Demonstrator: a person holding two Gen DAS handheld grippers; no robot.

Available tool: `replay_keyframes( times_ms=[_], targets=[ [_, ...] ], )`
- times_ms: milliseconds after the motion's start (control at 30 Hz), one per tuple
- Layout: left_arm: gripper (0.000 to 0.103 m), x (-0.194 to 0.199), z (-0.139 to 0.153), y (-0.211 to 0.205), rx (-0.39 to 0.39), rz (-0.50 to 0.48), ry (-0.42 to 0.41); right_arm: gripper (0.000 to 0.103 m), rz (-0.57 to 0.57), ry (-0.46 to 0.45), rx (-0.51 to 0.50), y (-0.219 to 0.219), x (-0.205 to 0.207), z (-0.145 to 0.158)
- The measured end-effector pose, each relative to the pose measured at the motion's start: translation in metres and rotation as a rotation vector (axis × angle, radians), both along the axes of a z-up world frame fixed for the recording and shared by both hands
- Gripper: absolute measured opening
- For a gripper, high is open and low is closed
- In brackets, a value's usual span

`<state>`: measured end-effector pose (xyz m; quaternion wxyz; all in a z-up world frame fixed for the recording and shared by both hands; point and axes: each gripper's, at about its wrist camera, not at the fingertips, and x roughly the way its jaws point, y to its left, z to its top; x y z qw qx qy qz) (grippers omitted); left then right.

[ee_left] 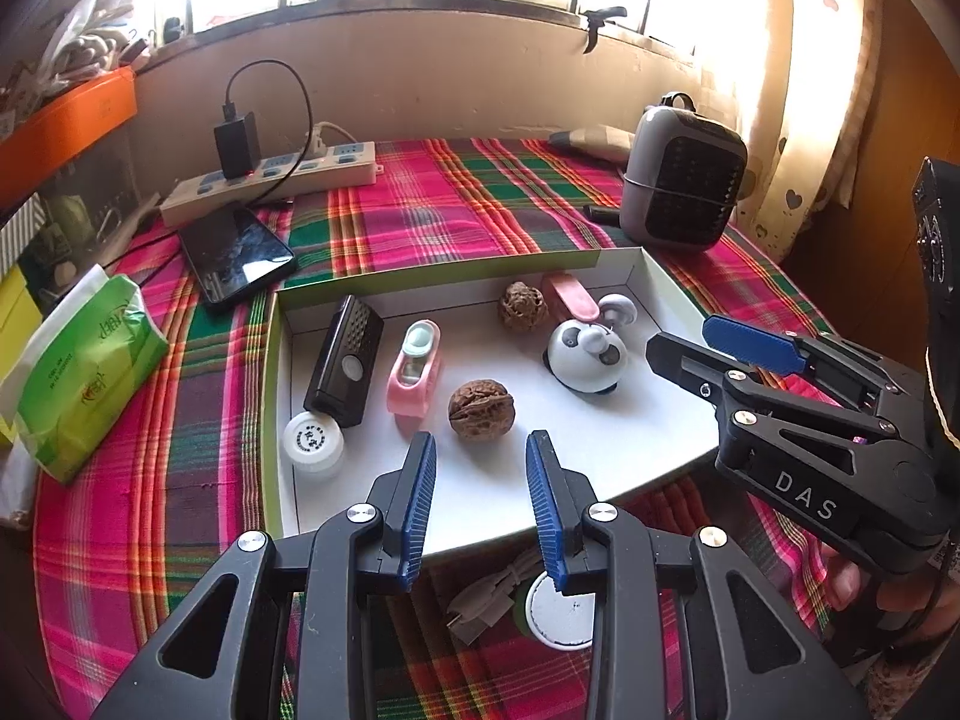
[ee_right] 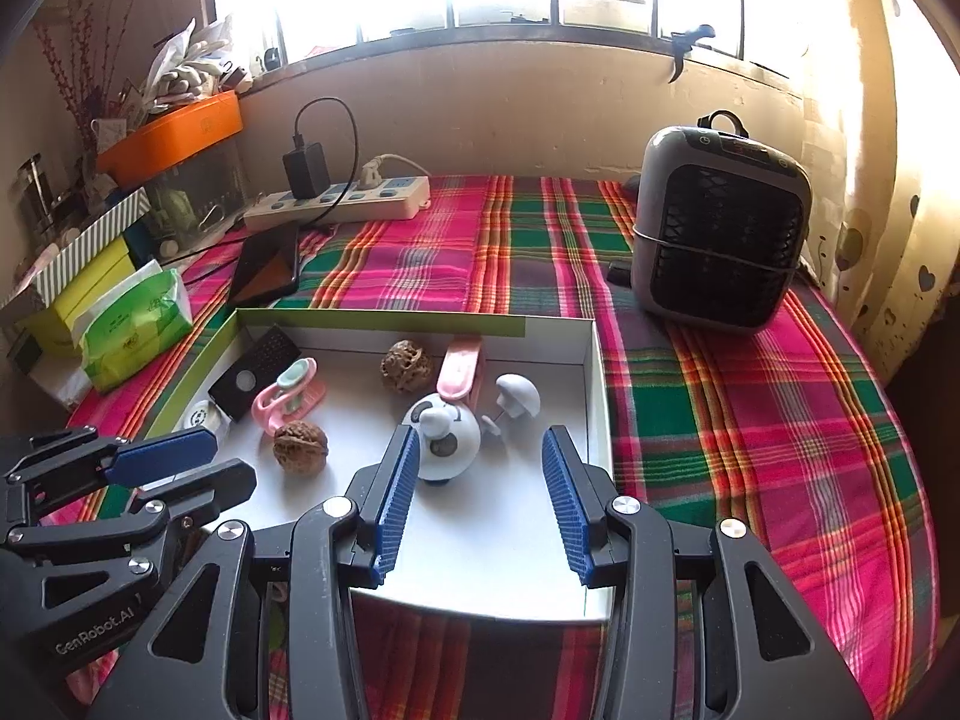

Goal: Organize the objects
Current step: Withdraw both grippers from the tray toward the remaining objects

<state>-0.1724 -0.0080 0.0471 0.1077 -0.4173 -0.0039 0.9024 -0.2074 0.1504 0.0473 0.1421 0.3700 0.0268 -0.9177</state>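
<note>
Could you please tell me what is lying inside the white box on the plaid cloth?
Inside the box: two walnuts, a panda toy, a black remote, a pink clip, a white cap, a pink case. The panda hides part of the case.

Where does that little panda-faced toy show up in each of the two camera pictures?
Left wrist view: the panda toy sits right of centre in the white tray, beyond the left tongs.
Right wrist view: it sits at centre, just past the left blue pad of the right tongs.
Shared landmark: the smooth walnut, lying left of the panda in both.
</note>
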Motion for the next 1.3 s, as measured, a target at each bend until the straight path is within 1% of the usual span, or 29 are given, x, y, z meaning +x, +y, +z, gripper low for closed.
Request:
replay_keyframes(
  times_ms=[233, 500, 667, 867, 900, 933, 967, 1300],
  targets=[
    [0.029, 0.016, 0.001, -0.003, 0.002, 0.010, 0.008, 0.044, 0.005, 0.006, -0.014, -0.001, 0.016, 0.001],
    [0.029, 0.037, 0.005, -0.011, 0.032, 0.015, 0.023, 0.044, 0.024, 0.025, -0.024, -0.004, 0.037, 0.004],
    [0.029, 0.048, 0.005, -0.023, 0.054, 0.041, 0.023, 0.044, 0.047, 0.024, -0.054, -0.003, 0.050, 0.003],
    [0.029, 0.057, -0.002, -0.035, 0.073, 0.068, 0.013, 0.044, 0.091, 0.023, -0.081, -0.008, 0.065, 0.001],
    [0.029, 0.058, -0.003, -0.036, 0.074, 0.070, 0.010, 0.046, 0.101, 0.020, -0.088, -0.010, 0.067, 0.000],
    [0.029, 0.059, -0.005, -0.037, 0.074, 0.076, 0.007, 0.050, 0.109, 0.016, -0.091, -0.012, 0.069, -0.001],
    [0.029, 0.060, -0.006, -0.039, 0.075, 0.078, 0.005, 0.051, 0.114, 0.010, -0.090, -0.015, 0.070, -0.003],
    [0.029, 0.064, -0.020, -0.054, 0.081, 0.109, -0.025, 0.052, 0.178, -0.016, -0.069, -0.036, 0.078, -0.015]
  ],
)
